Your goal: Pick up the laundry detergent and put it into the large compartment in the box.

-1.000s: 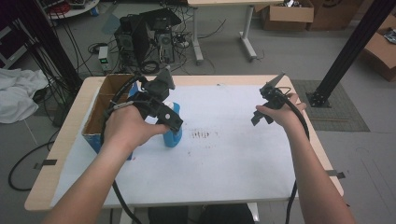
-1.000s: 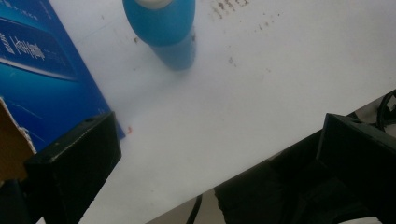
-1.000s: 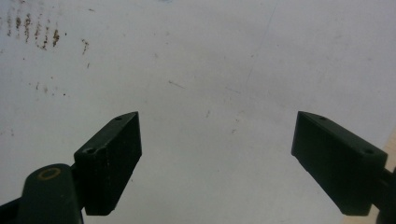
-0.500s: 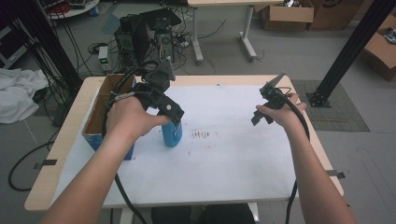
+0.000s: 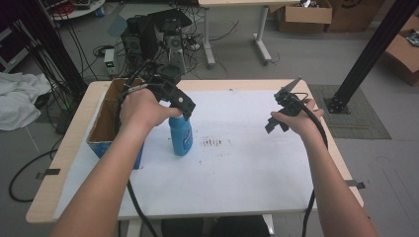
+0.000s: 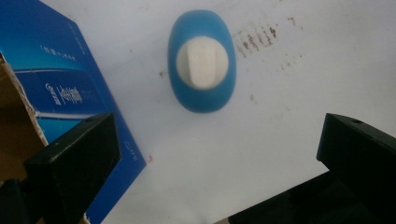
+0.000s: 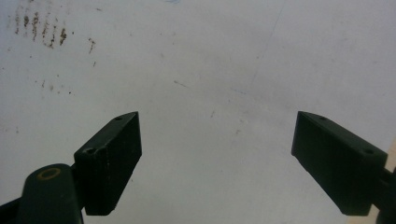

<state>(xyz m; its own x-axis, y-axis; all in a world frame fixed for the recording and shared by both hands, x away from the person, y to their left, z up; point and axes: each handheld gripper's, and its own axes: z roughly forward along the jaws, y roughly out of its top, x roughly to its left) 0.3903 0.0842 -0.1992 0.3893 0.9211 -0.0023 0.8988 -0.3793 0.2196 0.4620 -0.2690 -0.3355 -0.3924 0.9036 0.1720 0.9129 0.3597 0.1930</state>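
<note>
A blue bottle (image 5: 181, 137) with a white cap (image 6: 202, 63) stands upright on the white table cover (image 5: 237, 168), just right of the box. My left gripper (image 5: 184, 105) hovers right above it, looking straight down on the bottle (image 6: 201, 60). Its jaws are spread wide and open, well apart from the bottle, with nothing between them (image 6: 215, 140). My right gripper (image 5: 275, 121) is held above the right part of the table. It is open over bare white surface (image 7: 217, 133).
An open cardboard box (image 5: 105, 120) with blue printed sides (image 6: 60, 93) stands at the table's left edge, close to the bottle. Brown smudges (image 5: 213, 142) mark the cover at the middle. Cables, stands and boxes sit on the floor beyond the table.
My left hand and gripper have lifted up and slightly back, so more of the bottle shows standing beneath them. The right gripper has stayed put.
</note>
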